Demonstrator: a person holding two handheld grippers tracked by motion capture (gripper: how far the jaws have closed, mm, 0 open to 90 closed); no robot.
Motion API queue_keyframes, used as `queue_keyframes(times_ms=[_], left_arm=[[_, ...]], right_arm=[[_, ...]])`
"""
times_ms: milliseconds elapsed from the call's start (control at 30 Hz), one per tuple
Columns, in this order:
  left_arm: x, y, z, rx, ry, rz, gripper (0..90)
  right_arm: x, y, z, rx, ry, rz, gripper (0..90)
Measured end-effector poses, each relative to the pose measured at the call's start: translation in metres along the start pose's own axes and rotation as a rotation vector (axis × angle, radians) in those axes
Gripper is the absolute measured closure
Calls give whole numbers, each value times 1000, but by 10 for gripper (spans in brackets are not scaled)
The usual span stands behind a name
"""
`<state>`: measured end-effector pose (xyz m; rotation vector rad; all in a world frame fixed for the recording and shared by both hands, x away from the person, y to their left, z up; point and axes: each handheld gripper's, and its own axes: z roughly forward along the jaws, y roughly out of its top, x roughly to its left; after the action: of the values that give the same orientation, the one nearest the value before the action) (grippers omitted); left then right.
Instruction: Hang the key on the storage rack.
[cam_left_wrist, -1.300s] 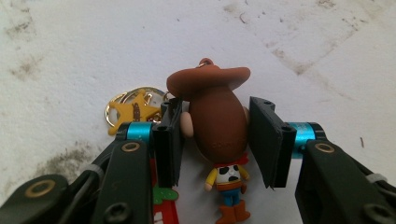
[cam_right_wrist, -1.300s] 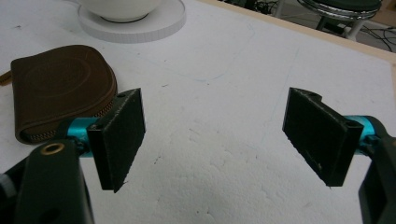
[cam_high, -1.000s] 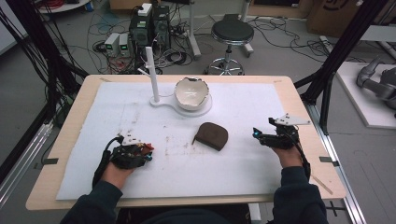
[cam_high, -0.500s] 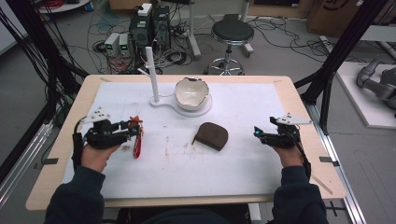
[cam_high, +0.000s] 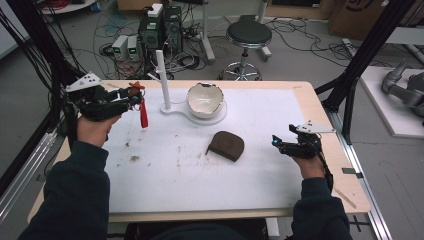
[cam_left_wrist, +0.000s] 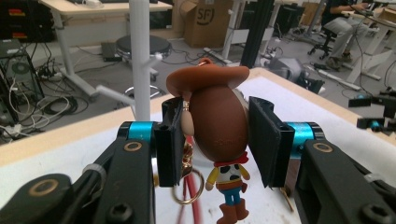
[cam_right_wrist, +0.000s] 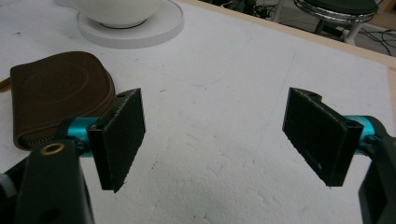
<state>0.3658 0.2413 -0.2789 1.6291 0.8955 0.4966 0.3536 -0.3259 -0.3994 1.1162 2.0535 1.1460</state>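
Lying on the white table (cam_high: 260, 185) are one brown pouch (cam_high: 227, 145), one white bowl (cam_high: 205, 99) on a round base, and one white peg stand (cam_high: 162, 75). A single cowboy keychain figure (cam_left_wrist: 219, 135), brown-hatted with a red strap, hangs clamped in the left gripper (cam_high: 131, 95) near the stand. The bowl's contents are unclear. The right gripper (cam_right_wrist: 219, 140) hovers with jaws wide apart, right of the pouch.

One bowl (cam_high: 205, 99), one pouch (cam_high: 226, 145), one keychain figure (cam_left_wrist: 219, 140), one stand (cam_high: 163, 80).
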Motion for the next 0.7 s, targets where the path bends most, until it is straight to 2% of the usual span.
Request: queue_keyframes(times_ms=[100,367,567,700], left_arm=[[2,10,4,-12,-10,-7,572],[6,29,27,0,-25,-2,572],[12,36,47,28,-12,-4,571],[18,36,57,26,-11,-29,570]], right_arm=[[0,0,0,0,0,-2,214],[1,0,1,4,4,-6,214],[1,-1,1,5,5,-6,214],[0,-1,2,5,6,-6,214]])
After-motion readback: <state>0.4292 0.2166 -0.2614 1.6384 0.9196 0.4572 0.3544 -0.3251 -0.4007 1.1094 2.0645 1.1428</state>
